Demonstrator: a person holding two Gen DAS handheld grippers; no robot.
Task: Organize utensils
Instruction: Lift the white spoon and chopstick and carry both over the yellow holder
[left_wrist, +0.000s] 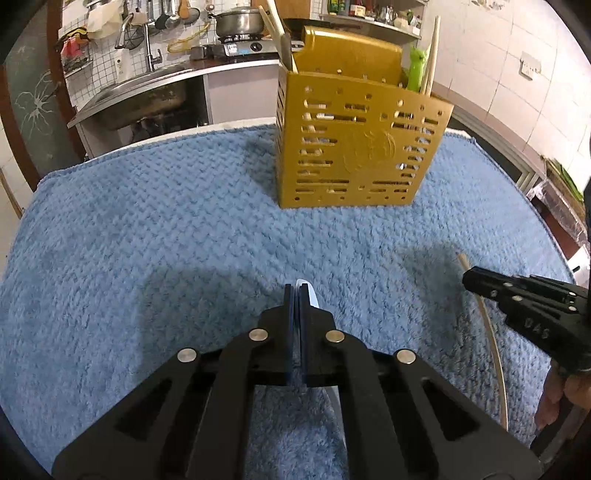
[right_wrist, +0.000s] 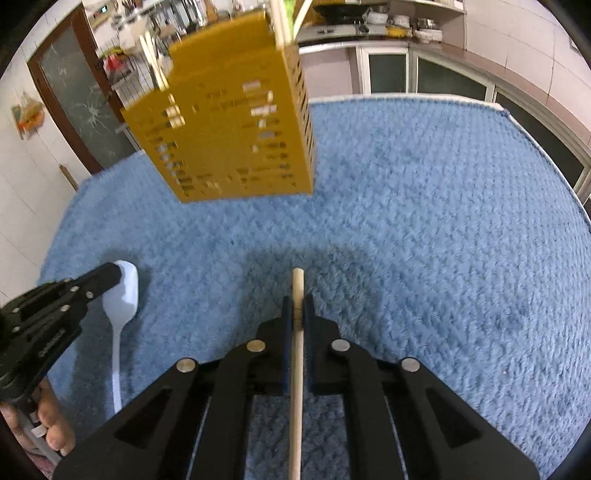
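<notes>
Utensils are split between the two grippers and the gold holder (left_wrist: 354, 147), which stands upright on the blue towel (left_wrist: 166, 229) toward its far edge. Left wrist view: the left gripper (left_wrist: 296, 295) has its jaws pressed together on a thin white piece, only a sliver (left_wrist: 312, 293) of it showing past the tips. Holder already carries wooden chopsticks (left_wrist: 432, 55), a green-handled item (left_wrist: 417, 70) and pale wooden pieces at its left corner, so upright storage appears to be the sorting rule. At right, the right gripper (left_wrist: 469, 277) reaches in, clamping a pale chopstick (left_wrist: 495, 343) near one end; the rest trails back in a curve the lens exaggerates. Right wrist view: the right gripper (right_wrist: 297, 302) is closed on the chopstick (right_wrist: 297, 369), which runs lengthwise between the pads with a short tip sticking out ahead, probably the easiest alignment for poking it into a slot. Holder (right_wrist: 229, 129) sits ahead and left, well apart, blurred. At left, the left gripper (right_wrist: 110, 275) pinches the white spoon (right_wrist: 123, 295) at the bowl's top rim, with its handle running back toward the person's hand (right_wrist: 48, 424). Whether spoon or chopstick is clear of the towel cannot be told. Judged stage: both pieces gripped, transfer to the holder not yet made.
</notes>
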